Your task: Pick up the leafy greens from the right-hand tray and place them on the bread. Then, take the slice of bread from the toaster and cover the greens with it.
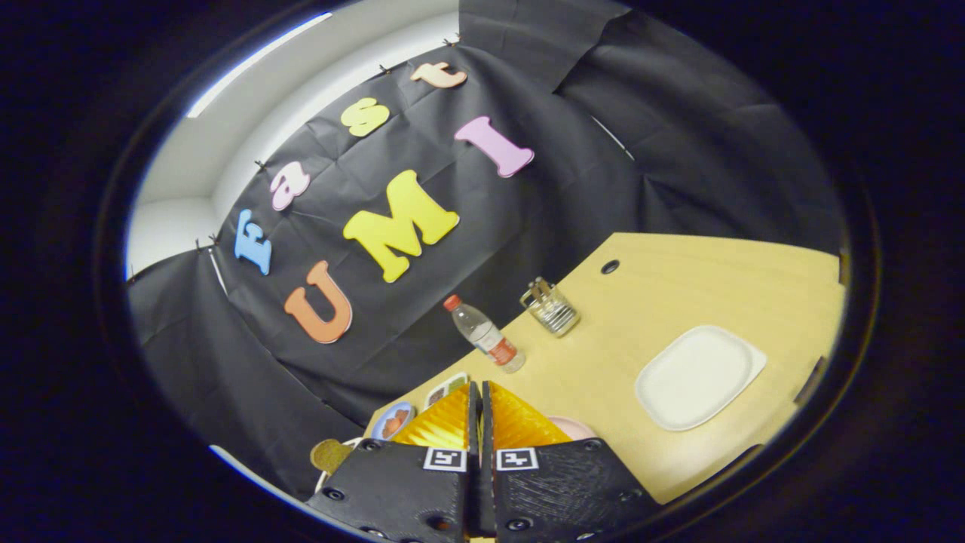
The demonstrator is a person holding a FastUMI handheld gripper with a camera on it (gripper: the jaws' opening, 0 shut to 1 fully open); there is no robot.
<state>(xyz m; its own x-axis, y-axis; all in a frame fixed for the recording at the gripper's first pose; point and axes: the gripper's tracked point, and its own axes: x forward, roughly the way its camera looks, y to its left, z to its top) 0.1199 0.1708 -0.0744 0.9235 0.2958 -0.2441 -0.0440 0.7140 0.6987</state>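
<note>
Gripper (479, 396) fingers pressed together, tips meeting with only a thin seam between them, nothing seen clamped in that seam, so clenched and empty. View tilted hard, table (678, 286) running up to the right, light wood top with a small dark round hole (610, 266) near its far edge. Off to the right of the fingers, well apart from them, a white plate (700, 375), rounded-rectangle shape, shallow rim, bare surface, lying flat on the wood. Beyond the fingertips a clear plastic bottle (486, 334) with a red cap and red label, standing on the table near the booth wall side. Just right of the bottle, a small wire-sided toaster-like rack (550, 308), metallic, with something pale sticking out of its top; too small to tell if that is the bread slice. Close behind the fingers on their left, a blue-rimmed small dish (392, 422) with brownish food in it, and past it a white tray (446, 388) with some greenish and brown bits, partly hidden by the fingers; leafy greens cannot be made out clearly. A pink dish edge (571, 427) peeks out just right of the fingers. A brownish round piece (329, 454) sits at the table's near-left corner beside the gripper body, can't tell what it is. Black cloth wall behind everything.
</note>
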